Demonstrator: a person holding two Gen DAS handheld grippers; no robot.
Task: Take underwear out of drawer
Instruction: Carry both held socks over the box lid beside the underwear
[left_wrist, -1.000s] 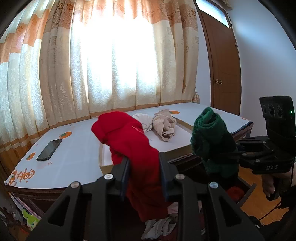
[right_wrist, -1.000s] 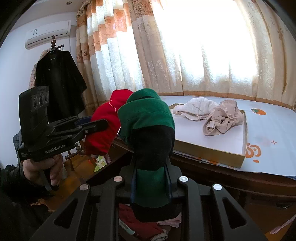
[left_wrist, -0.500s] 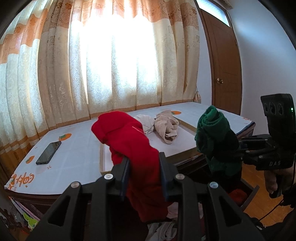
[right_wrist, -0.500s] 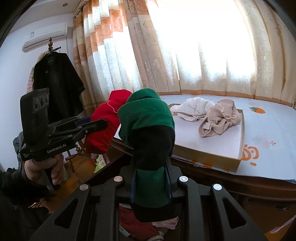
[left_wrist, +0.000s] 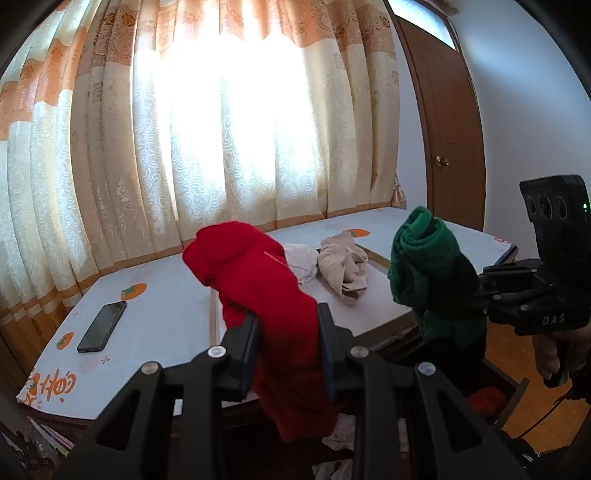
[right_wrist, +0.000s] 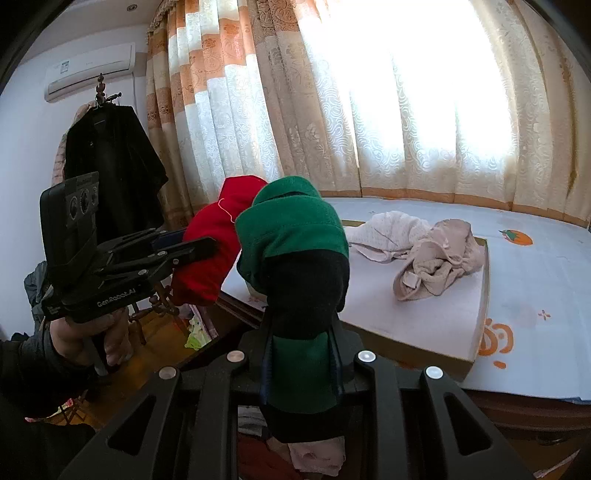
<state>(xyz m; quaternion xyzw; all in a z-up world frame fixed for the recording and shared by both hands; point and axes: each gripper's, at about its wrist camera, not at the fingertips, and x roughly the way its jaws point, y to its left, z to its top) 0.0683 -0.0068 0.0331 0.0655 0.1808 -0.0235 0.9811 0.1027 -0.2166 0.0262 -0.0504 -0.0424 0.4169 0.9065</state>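
Observation:
My left gripper (left_wrist: 289, 328) is shut on a red piece of underwear (left_wrist: 255, 269), which bulges above the fingers and hangs down below them. My right gripper (right_wrist: 301, 350) is shut on a green and black piece of underwear (right_wrist: 291, 221) that is bunched up over its fingers. Both are held in the air in front of the table, side by side. The green piece (left_wrist: 424, 254) shows at the right of the left wrist view, and the red piece (right_wrist: 218, 240) at the left of the right wrist view. The open drawer (left_wrist: 517, 391) lies below, with more clothes in it.
A table with a white printed cover (left_wrist: 166, 314) holds a flat box (right_wrist: 476, 332) with a beige garment (right_wrist: 436, 258) and a white garment (right_wrist: 388, 229). A black phone (left_wrist: 102, 326) lies on the table's left. Curtains hang behind, a door (left_wrist: 450, 147) stands right, a dark coat (right_wrist: 110, 166) hangs left.
Both grippers have risen a little with their garments still held. In the left wrist view the green piece has drifted to the right.

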